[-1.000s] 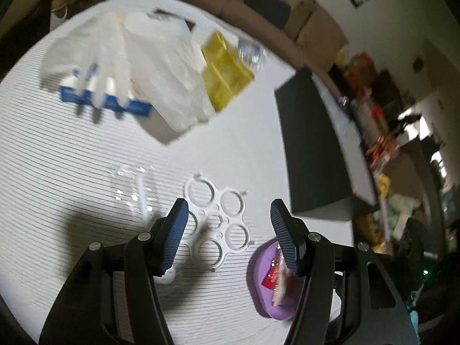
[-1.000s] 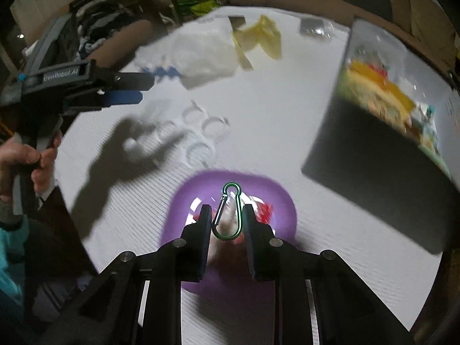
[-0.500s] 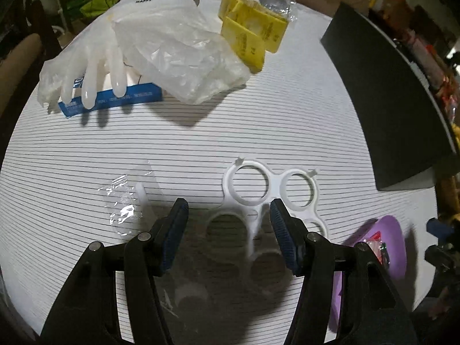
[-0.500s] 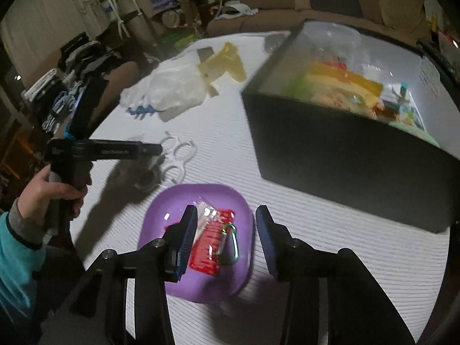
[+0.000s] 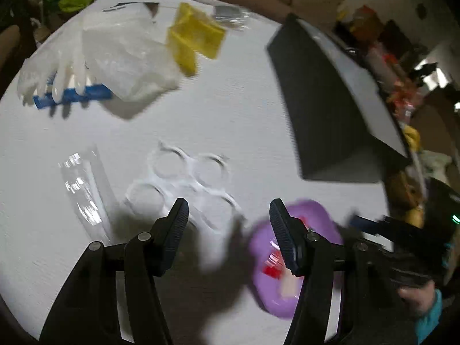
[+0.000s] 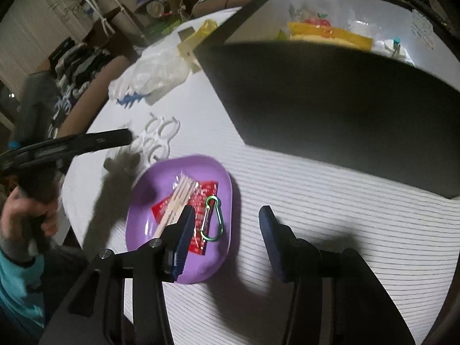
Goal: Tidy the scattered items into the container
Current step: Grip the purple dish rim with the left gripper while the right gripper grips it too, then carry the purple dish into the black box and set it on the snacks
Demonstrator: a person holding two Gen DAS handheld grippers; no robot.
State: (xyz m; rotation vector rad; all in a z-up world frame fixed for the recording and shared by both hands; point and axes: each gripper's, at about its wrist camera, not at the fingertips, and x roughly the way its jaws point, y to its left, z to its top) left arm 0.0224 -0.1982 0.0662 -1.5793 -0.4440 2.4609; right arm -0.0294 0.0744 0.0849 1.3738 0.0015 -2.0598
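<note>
A purple plate [image 6: 221,172] [image 5: 319,212] lies on the white table and holds a green carabiner [image 6: 212,218], red sachets [image 6: 201,195] and a wooden fork [image 6: 178,198]. My right gripper [image 6: 225,237] is open and empty just over the plate's right edge. My left gripper [image 5: 228,233] is open and empty above a white six-ring holder [image 5: 184,181] [image 6: 156,138]. The black container [image 6: 330,106] [image 5: 325,109] stands behind, with several items inside.
A clear wrapper [image 5: 82,192] lies left of the ring holder. Farther back lie plastic gloves on a blue box [image 5: 72,95], a clear plastic bag [image 5: 126,60] and yellow packets [image 5: 195,37]. Clutter and a sofa surround the table.
My right gripper let go of the carabiner, which now lies on the plate, and opened wide. My left gripper swung over the ring holder and back toward the plate.
</note>
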